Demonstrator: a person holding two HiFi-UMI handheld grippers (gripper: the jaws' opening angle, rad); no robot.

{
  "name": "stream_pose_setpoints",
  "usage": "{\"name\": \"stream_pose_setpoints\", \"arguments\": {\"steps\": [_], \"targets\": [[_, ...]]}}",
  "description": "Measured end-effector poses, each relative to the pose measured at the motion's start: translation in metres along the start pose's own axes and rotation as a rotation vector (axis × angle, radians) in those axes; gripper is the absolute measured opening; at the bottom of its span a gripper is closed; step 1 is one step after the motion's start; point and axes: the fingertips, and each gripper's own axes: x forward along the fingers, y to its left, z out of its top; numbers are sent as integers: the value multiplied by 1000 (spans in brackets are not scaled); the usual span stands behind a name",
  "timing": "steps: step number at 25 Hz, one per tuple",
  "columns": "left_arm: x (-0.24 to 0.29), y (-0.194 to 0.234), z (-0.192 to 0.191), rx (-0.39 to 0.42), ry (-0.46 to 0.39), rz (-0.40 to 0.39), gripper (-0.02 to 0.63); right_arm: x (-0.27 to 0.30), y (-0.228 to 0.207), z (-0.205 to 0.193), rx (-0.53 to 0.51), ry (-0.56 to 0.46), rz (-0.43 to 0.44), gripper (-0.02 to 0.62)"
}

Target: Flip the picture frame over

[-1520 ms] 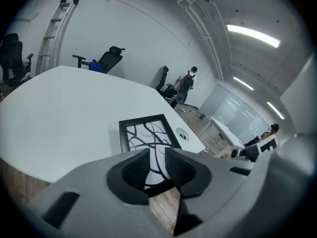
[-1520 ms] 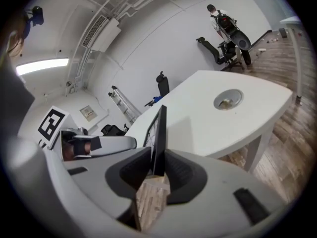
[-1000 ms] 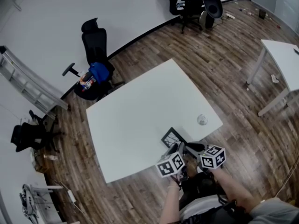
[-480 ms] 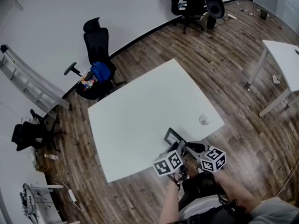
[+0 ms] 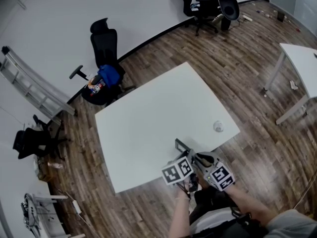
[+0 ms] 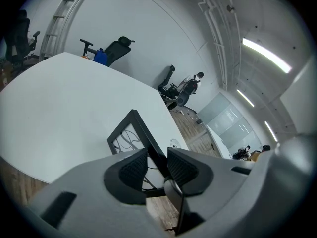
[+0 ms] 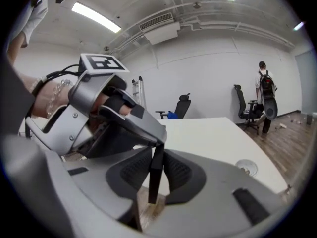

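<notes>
The black picture frame (image 5: 180, 145) stands tilted up on edge at the near edge of the white table (image 5: 148, 118). Both grippers hold it from my side. In the left gripper view the frame (image 6: 130, 133) shows its glass with a dark branch pattern, and my left gripper (image 6: 157, 165) is shut on its right rail. In the right gripper view the frame (image 7: 154, 182) is seen edge-on as a thin dark bar, with my right gripper (image 7: 157, 168) shut on it. The left gripper (image 7: 114, 118) sits just to the left there. From above, the left gripper (image 5: 189, 158) and the right gripper (image 5: 199, 159) almost touch.
A small round white disc (image 5: 218, 126) lies on the table right of the frame. A black office chair (image 5: 104, 48) and a ladder (image 5: 29, 78) stand by the far wall. Another white table (image 5: 302, 58) is at the right. A person (image 7: 262, 90) stands far off.
The frame has gone from lying nearly flat to standing up on edge. The right gripper has rolled over and both grippers have risen a little.
</notes>
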Motion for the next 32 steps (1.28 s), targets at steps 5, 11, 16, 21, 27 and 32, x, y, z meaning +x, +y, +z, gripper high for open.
{"name": "stream_pose_setpoints", "arguments": {"steps": [5,11,16,21,27,32], "targets": [[-7,6,1,3,-1,26,115,4,13,4,-65,-11,-18,63],[-14,13,0,-23,8,42,115,6,25,2,-209,-8,-25,63],[-20,24,1,-103,14,19,115,13,37,1,-330,-16,-13,63],[-23,29,0,-141,9,5,110,14,42,0,-357,-5,15,67],[-28,37,2,-148,18,-3,100,15,50,1,-240,-15,128,104],[-32,45,2,-151,29,2,95,1,38,22,-114,-131,146,109]]}}
